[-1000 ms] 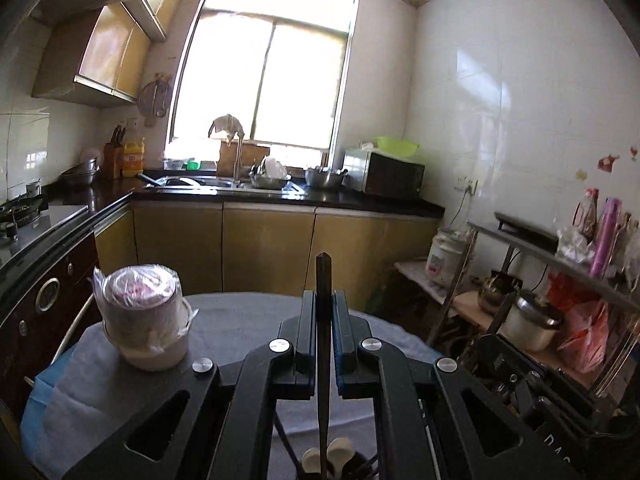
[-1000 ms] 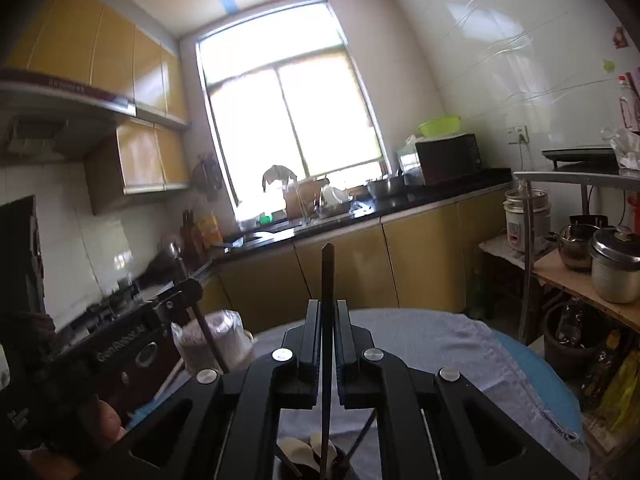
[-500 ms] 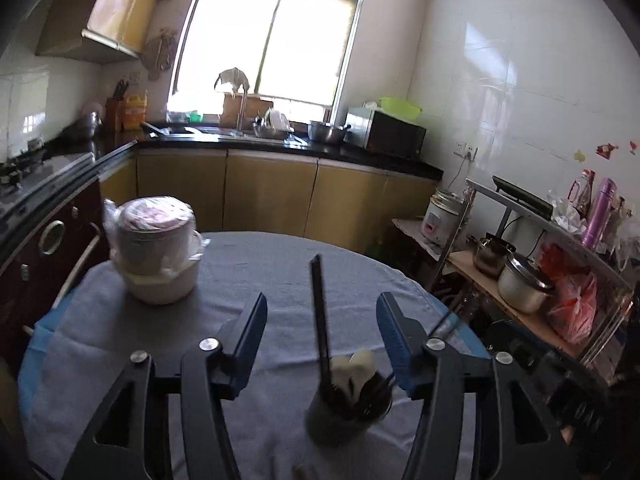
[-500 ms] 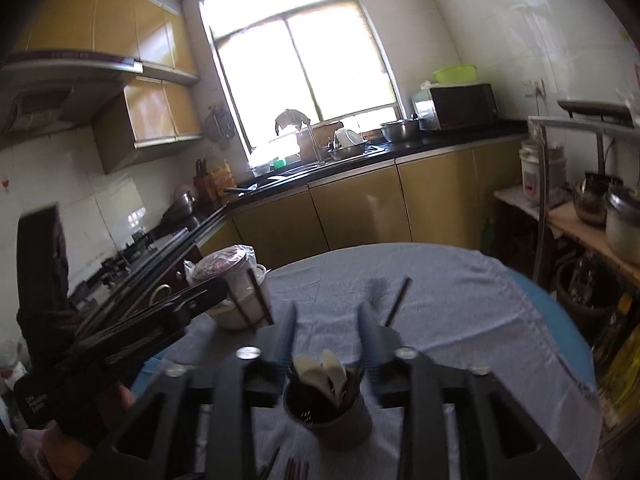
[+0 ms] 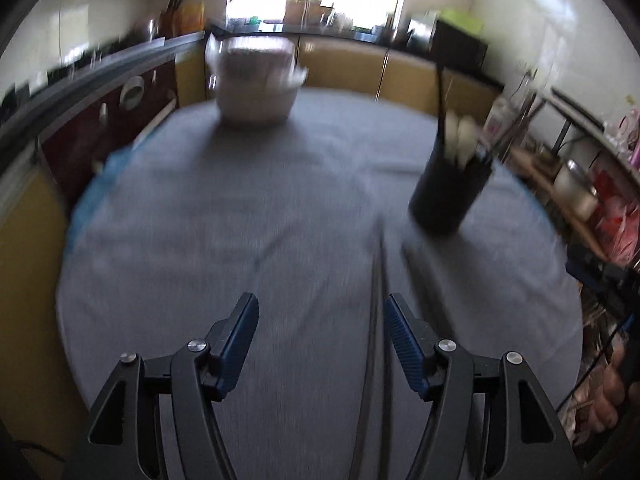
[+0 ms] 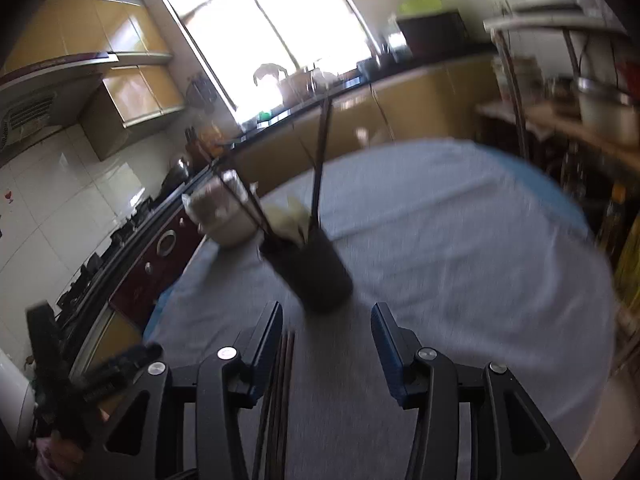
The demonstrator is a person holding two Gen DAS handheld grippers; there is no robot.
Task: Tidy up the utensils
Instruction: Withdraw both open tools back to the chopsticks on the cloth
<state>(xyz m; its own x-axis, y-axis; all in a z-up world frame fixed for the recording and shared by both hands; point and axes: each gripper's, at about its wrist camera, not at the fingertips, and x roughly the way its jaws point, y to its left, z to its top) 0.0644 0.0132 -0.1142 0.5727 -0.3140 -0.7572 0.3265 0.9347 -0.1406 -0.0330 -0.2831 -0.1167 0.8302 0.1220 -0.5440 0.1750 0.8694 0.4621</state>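
A dark utensil cup stands on the grey tablecloth, holding pale spoons and dark chopsticks; it also shows in the right wrist view. My left gripper is open and empty, low over the cloth, with the cup ahead to its right. Loose dark chopsticks lie on the cloth near its right finger. My right gripper is open and empty, just behind the cup. Several chopsticks lie by its left finger. Both views are blurred.
A wrapped white pot stands at the table's far side, also in the right wrist view. The round table is draped in grey cloth. A rack with pots stands right; kitchen counters run behind.
Both grippers were shut on upright chopsticks above the cup, opened and left them in it. Both have since pulled back and tilted down over the table.
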